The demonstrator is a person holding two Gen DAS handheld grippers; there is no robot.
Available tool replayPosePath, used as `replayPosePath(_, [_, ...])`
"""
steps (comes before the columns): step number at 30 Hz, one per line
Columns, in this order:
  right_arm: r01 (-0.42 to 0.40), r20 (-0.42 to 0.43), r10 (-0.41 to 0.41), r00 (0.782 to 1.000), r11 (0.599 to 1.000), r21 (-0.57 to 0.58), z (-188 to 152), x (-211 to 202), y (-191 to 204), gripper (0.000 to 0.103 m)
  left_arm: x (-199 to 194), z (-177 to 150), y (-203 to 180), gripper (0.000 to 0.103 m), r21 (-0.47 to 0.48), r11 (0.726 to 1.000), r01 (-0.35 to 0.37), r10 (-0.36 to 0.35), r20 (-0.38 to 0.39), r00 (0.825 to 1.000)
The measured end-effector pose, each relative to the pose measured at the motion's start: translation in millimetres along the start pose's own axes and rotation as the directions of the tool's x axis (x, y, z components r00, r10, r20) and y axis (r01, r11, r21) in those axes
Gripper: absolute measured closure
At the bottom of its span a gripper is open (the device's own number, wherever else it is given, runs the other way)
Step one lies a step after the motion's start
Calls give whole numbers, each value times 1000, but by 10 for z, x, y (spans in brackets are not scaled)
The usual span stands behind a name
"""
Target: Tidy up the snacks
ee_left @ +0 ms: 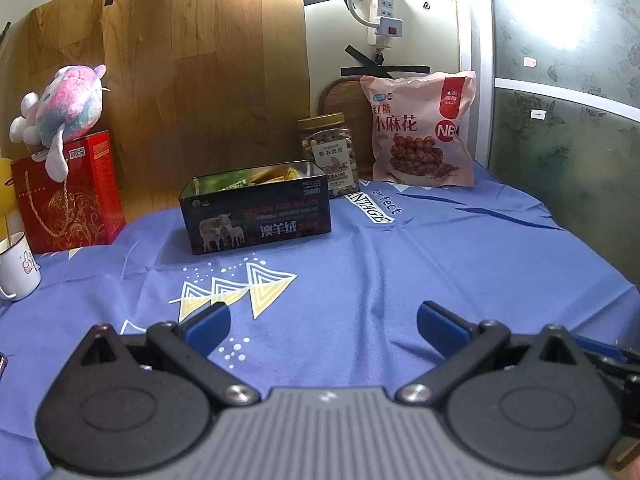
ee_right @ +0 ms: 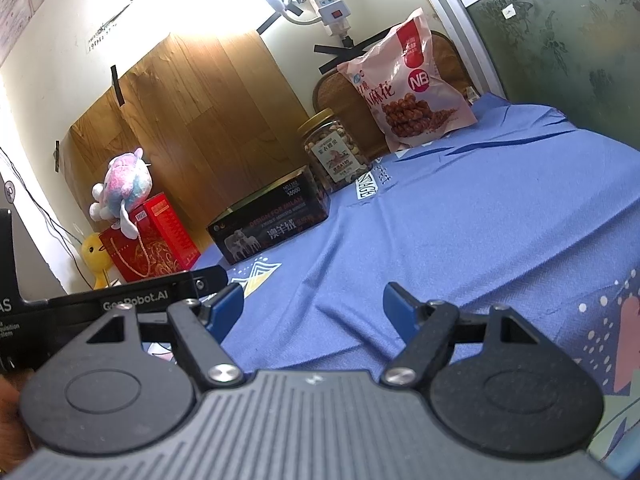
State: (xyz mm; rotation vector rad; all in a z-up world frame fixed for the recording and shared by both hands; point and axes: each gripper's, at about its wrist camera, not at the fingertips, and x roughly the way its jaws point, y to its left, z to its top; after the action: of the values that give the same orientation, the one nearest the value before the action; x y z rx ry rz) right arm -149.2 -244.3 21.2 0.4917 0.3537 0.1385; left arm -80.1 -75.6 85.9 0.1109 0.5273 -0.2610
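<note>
Snacks are sitting at the far edge of the worktop (ee_left: pixel 400 272), well apart from both grippers, and that gap is what the coming move is turning on.

Left wrist view: the left gripper (ee_left: pixel 323 320) is hovering over bare blue cloth with its jaws standing wide and nothing between them. The open black tin (ee_left: pixel 256 210), with wrapped snacks showing inside, is lying at about 11 o'clock from it, its long axis running roughly 9 to 3 o'clock across the view. The nut jar (ee_left: pixel 329 148) is standing just behind the tin's right end, close to 12 o'clock, and the pink snack bag (ee_left: pixel 420 128) is leaning upright at about 1 o'clock, near the jar. A red gift bag (ee_left: pixel 68 196) with a plush toy (ee_left: pixel 66 106) on top is sitting at 10 o'clock, and a white mug (ee_left: pixel 16 268) at 9 o'clock.

Right wrist view: the right gripper (ee_right: pixel 313 306) is also gaping wide and empty. The tin (ee_right: pixel 268 224) is lying at about 11 o'clock, its long side slanting up to the right; the jar (ee_right: pixel 336 152) is at 12 o'clock and the bag (ee_right: pixel 404 84) at 1 o'clock. The left gripper's black body is showing at 9 o'clock, just beside this one.

Judging from both views, the left hand is nearer the tin and the right hand is better lined up for the bag.
</note>
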Motion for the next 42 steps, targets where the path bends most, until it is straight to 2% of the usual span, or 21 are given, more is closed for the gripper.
replayPosePath(28, [-7, -10, 7, 1000, 1000, -7, -19, 1, 35, 24, -19, 4, 39, 0, -17, 1000, -3, 3, -5, 1000])
replayPosePath(35, [-21, -22, 20, 1000, 999, -31, -16, 83, 110, 24, -74, -35, 255, 0, -36, 997, -71, 71, 9, 997])
replayPosePath(42, [-29, -55, 26, 998, 998, -51, -8, 262, 229, 24, -35, -84, 485, 0, -62, 993, -96, 96, 1, 995])
